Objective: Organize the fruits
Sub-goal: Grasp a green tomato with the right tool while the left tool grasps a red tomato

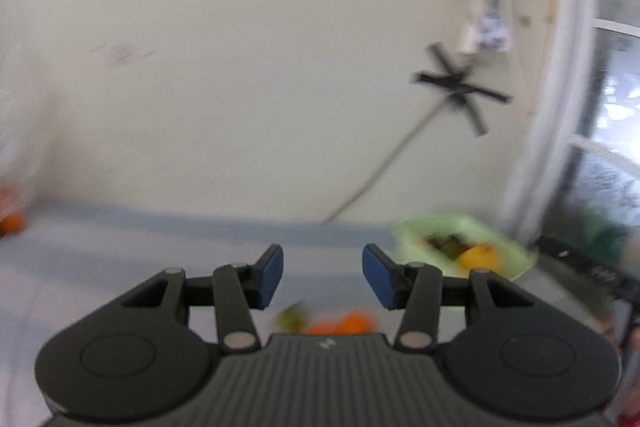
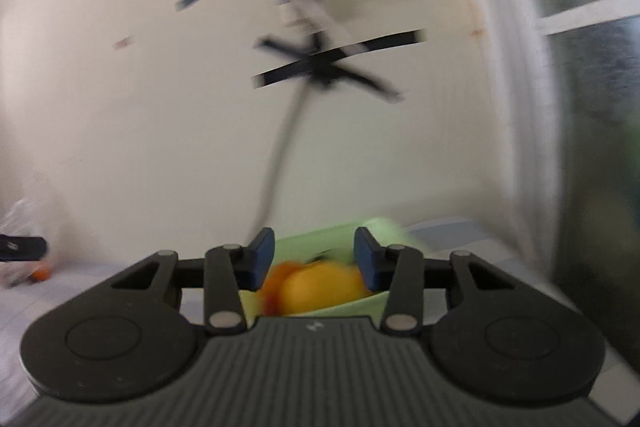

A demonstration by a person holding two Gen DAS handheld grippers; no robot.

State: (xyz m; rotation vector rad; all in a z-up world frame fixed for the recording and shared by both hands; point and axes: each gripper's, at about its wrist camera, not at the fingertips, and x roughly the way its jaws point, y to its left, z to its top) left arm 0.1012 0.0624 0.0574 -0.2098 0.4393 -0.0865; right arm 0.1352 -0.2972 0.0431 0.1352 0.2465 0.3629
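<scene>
Both views are blurred. My left gripper [image 1: 323, 277] is open and empty above a pale table [image 1: 120, 267]. An orange fruit [image 1: 344, 323] and a greenish fruit [image 1: 290, 319] lie on the table just below its jaws. A light green basket [image 1: 516, 259] with a yellow fruit [image 1: 478, 257] and darker fruit stands to the right. My right gripper [image 2: 315, 261] is open and empty, directly over the green basket [image 2: 384, 231], where a yellow fruit [image 2: 324, 287] and an orange fruit [image 2: 276, 281] lie.
A small orange fruit [image 1: 12, 223] lies at the far left by clear plastic wrap; it also shows in the right wrist view [image 2: 40, 273]. A cream wall [image 1: 240, 67] with black tape crosses and a cable stands behind. A window frame [image 1: 560, 107] is at the right.
</scene>
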